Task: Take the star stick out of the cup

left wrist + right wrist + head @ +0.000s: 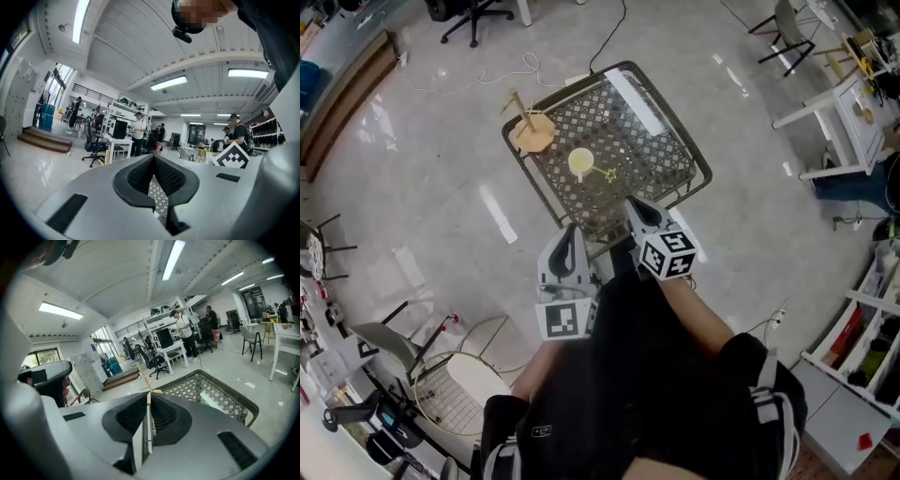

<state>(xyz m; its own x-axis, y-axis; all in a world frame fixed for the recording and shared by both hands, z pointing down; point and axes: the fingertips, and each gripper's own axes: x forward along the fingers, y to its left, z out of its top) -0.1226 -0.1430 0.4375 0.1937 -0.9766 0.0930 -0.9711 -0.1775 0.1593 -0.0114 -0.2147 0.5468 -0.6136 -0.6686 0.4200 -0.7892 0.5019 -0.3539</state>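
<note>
**Left tongs**: grey shells, black ribbed pads. Tips meet; slim gap behind them shows only mesh. Nothing held. In head view sits by near corner of black metal mesh table.

**Right tongs**: pads pressed flat together, thin seam only, nothing held. Tips over table's near edge, beside left tongs, not touching.

**Table**: square, raised rim, set cornerwise to person.

**Pale yellow round cup**: upright, approx. mid-table, well ahead of both tongs.

**Green star stick**: star head just beside cup, on side twd. right tongs. Stem too small to tell whether it sits in cup.

**Round wooden peg stand**: at table's left edge, beyond cup.

**Flat white strip**: lying on mesh, far part of table.

**Pale glossy floor**: all round table.
</note>
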